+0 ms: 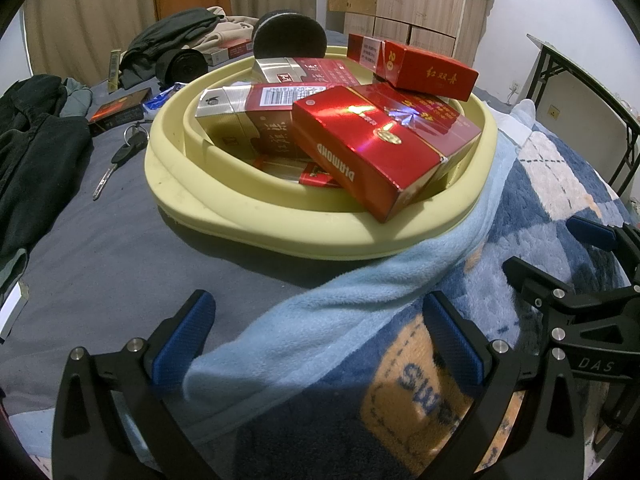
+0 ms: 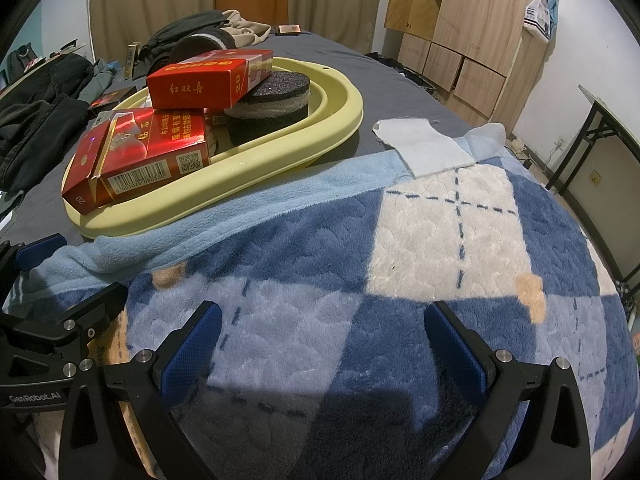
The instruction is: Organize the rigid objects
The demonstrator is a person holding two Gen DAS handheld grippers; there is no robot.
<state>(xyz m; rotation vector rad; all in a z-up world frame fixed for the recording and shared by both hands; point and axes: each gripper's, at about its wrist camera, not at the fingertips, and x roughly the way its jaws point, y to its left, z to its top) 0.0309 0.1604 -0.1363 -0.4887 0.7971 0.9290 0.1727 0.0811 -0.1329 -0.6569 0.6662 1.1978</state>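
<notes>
Nearest me, my left gripper (image 1: 320, 344) and right gripper (image 2: 322, 346) both hang wide open and empty over the blue plaid blanket (image 2: 400, 280). Going left to right beyond them, I see dark clothes (image 1: 36, 140) and a key (image 1: 120, 160) on the grey sheet, then the pale yellow basin (image 1: 248, 224) heaped with red cigarette packs (image 1: 372, 148) and a dark round sponge (image 2: 268, 108), and a white cloth (image 2: 424, 148) just beside it.

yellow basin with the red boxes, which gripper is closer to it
Left. The left gripper faces the yellow basin just short of its near rim; the right gripper sits further right over the blanket.
</notes>
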